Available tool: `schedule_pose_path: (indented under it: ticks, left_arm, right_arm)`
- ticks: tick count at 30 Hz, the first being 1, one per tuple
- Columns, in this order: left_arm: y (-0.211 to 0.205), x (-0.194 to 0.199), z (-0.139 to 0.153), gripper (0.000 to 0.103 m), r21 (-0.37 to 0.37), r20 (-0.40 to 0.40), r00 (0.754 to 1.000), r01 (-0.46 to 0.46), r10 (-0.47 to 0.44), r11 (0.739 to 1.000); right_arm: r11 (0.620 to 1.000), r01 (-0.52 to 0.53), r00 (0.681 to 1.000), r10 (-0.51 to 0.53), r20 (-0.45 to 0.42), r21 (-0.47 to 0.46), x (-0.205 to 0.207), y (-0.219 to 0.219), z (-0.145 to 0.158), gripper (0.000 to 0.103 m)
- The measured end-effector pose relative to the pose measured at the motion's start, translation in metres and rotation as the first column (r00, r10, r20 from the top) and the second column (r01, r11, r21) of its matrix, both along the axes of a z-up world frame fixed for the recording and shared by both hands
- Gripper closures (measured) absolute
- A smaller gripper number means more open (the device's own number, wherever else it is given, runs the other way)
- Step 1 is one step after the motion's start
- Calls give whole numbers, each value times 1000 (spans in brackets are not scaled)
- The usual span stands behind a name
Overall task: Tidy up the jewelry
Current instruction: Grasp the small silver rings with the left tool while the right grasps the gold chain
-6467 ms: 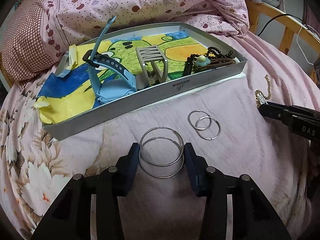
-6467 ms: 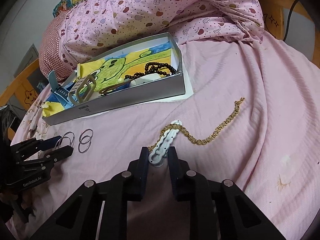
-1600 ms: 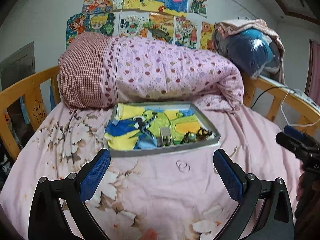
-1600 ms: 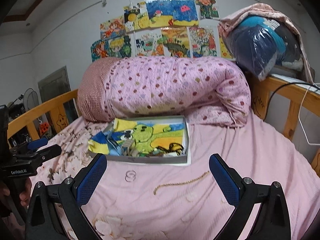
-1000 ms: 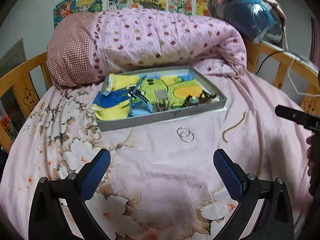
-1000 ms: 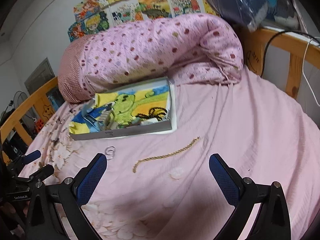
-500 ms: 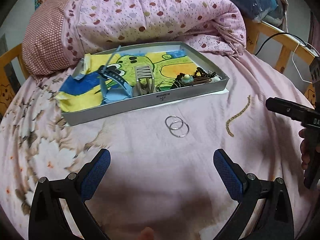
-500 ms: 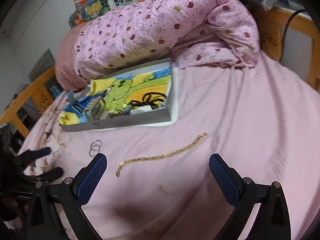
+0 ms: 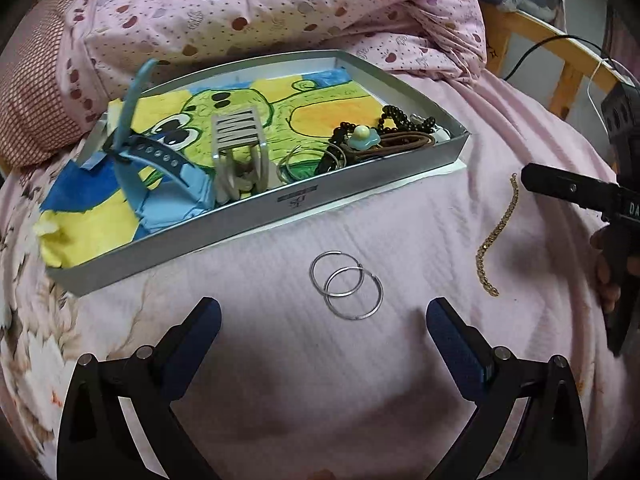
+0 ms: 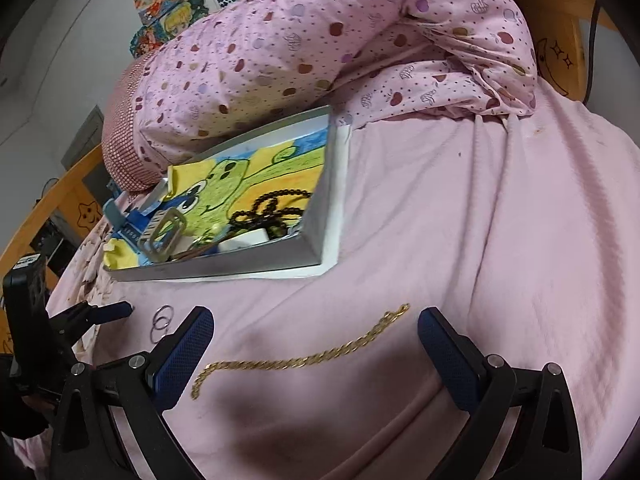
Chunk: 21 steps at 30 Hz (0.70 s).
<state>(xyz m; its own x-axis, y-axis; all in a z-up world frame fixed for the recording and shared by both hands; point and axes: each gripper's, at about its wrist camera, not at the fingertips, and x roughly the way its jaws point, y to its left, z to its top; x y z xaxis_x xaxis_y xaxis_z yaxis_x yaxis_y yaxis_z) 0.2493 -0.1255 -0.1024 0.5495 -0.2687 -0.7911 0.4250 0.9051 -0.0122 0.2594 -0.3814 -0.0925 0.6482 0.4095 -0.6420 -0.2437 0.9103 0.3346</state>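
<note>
On the pink bedsheet, in front of a shallow grey tray, lie two thin silver hoop rings, overlapping one another and flat on the fabric. The left gripper hovers just short of the rings with its blue-padded fingers spread wide and nothing between them; the rings sit slightly beyond the gap. To the right of the rings, apart from them, a gold chain bracelet is stretched along the sheet. In the right wrist view the same bracelet runs almost straight across the space ahead of the right gripper, whose jaws are likewise fully parted and empty, one pad near each end of the chain. The tray rests on a white sheet of paper and is lined with a coloured drawing of a green cartoon creature. Inside it are a blue watch strap, a grey comb-like clip standing upright, a pair of larger silver hoops, a dark bead string and a brown cord with a pale blue flower charm. Behind the tray a rolled pink quilt with an apple print lies across the bed.
</note>
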Motion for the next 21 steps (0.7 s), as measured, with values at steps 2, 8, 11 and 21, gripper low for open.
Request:
schedule_pose_path:
  ticks: [2, 8, 11, 21]
  left_arm:
    - [1, 3, -3, 4, -9, -6, 1000, 2, -2, 1000]
    - [4, 8, -6, 22, -30, -10, 1000, 8, -9, 1000]
    - [0, 8, -5, 35, -27, -3, 1000, 23, -23, 999]
    - [-4, 12, -4, 70, -46, 8, 997, 82, -82, 996]
  right_arm:
    - [1000, -5, 1000, 5, -12, 6, 3, -3, -4, 0]
    - [999, -48, 998, 48, -43, 1, 8, -1, -11, 0]
    - [998, -68, 996, 69, -50, 13, 8, -1, -12, 0]
    - [978, -205, 978, 203, -50, -47, 1, 25, -13, 0]
